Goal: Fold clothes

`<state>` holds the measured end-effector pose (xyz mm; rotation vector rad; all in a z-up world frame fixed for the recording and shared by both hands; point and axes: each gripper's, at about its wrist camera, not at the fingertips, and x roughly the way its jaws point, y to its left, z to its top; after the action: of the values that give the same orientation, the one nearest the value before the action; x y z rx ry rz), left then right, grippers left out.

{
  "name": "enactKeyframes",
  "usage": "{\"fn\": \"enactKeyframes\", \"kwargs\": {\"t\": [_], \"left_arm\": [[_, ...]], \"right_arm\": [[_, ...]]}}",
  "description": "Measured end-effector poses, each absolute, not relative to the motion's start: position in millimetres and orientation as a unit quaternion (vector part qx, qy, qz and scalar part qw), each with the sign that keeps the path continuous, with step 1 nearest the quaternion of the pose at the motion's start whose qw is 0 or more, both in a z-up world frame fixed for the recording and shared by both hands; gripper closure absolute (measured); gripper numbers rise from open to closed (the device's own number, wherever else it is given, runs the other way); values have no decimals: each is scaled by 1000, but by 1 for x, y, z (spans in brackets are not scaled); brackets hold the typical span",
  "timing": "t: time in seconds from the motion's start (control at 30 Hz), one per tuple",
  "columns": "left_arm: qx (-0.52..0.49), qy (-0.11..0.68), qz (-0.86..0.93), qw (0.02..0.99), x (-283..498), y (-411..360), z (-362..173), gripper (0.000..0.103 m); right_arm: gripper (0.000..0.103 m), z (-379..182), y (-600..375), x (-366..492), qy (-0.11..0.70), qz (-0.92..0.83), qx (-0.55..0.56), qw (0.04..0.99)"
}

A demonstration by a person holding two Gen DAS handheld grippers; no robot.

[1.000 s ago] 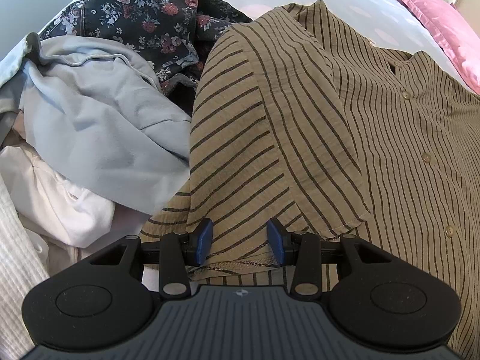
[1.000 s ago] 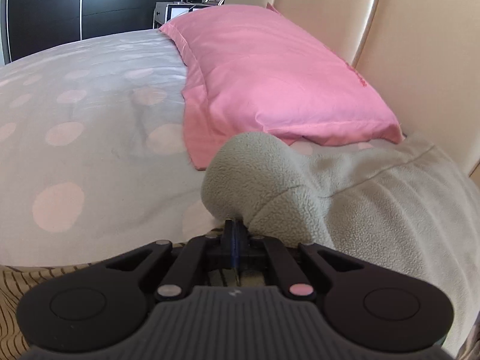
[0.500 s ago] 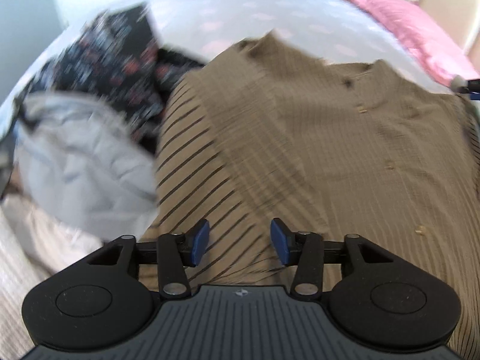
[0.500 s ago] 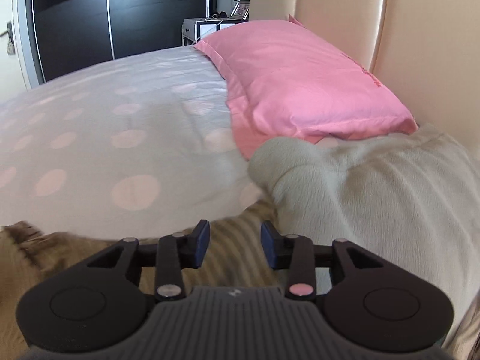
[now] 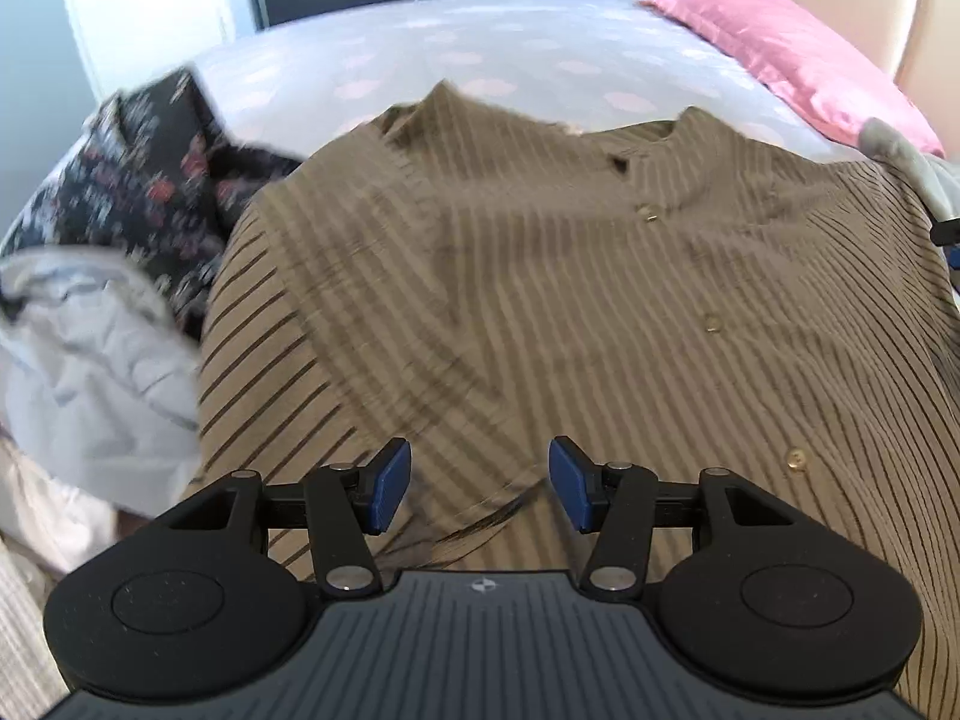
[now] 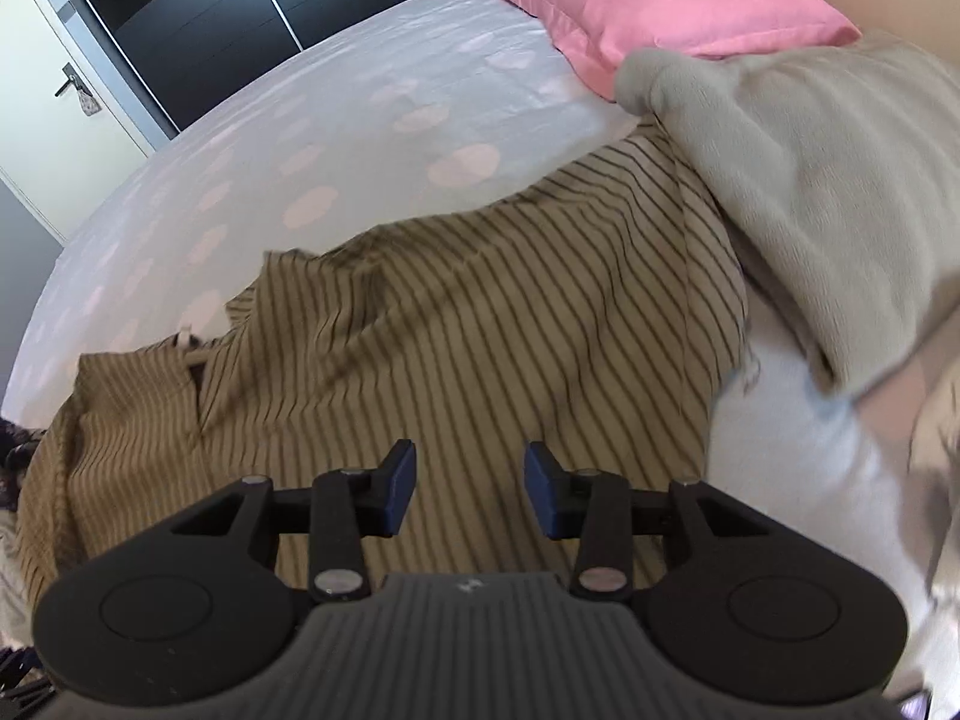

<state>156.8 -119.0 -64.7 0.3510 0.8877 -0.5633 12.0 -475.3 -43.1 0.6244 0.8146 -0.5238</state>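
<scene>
A tan shirt with dark stripes and a buttoned front (image 5: 570, 300) lies spread face up on the bed, its left sleeve folded in over the chest. It also shows in the right wrist view (image 6: 480, 348). My left gripper (image 5: 480, 489) is open and empty, raised above the shirt's lower left part. My right gripper (image 6: 469, 489) is open and empty, raised above the shirt's right side. A bit of the right gripper shows at the right edge of the left wrist view (image 5: 948, 234).
Left of the shirt lie a dark floral garment (image 5: 162, 192), a pale grey garment (image 5: 90, 372) and white clothes. A grey fleece (image 6: 810, 180) and a pink pillow (image 6: 648, 0) lie at the right. The bedsheet (image 6: 300, 138) is white with pale dots.
My right gripper has opened and let go of the shirt. Both grippers have lifted up and back from the shirt, so more of it is in view.
</scene>
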Motion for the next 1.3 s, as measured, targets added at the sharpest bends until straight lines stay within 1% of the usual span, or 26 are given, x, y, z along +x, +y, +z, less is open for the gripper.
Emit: {"fn": "enactKeyframes", "kwargs": {"t": [0.1,0.2,0.23,0.27,0.37,0.5,0.7,0.9,1.0,1.17,1.3], "left_arm": [[198,398,-265,856,144,-135,-73,54],[236,389,-248,855,136,-150,-86,60],[250,388,-241,854,136,-155,-91,70],[261,389,-233,852,137,-157,-95,84],[253,398,-214,855,148,-151,-95,101],[209,376,-186,883,160,-131,-63,102],[86,331,-141,929,193,-76,25,102],[58,299,-71,950,256,-29,78,103],[49,313,-29,948,292,-5,78,103],[97,325,14,941,338,13,48,103],[106,323,40,939,364,19,36,103]], "right_arm": [[59,-46,-462,-6,389,-257,314,827],[59,-53,-455,-18,393,-270,333,813],[59,-55,-452,-21,394,-274,333,811],[59,-57,-450,-23,396,-277,330,811],[59,-57,-445,-23,407,-269,303,819],[59,-51,-446,-28,395,-270,282,831],[59,-53,-448,-27,401,-267,291,827],[59,-57,-447,-19,407,-264,290,825],[59,-60,-446,-13,410,-269,291,822],[59,-66,-447,-6,417,-266,285,821],[59,-67,-448,-5,415,-271,285,820]]}}
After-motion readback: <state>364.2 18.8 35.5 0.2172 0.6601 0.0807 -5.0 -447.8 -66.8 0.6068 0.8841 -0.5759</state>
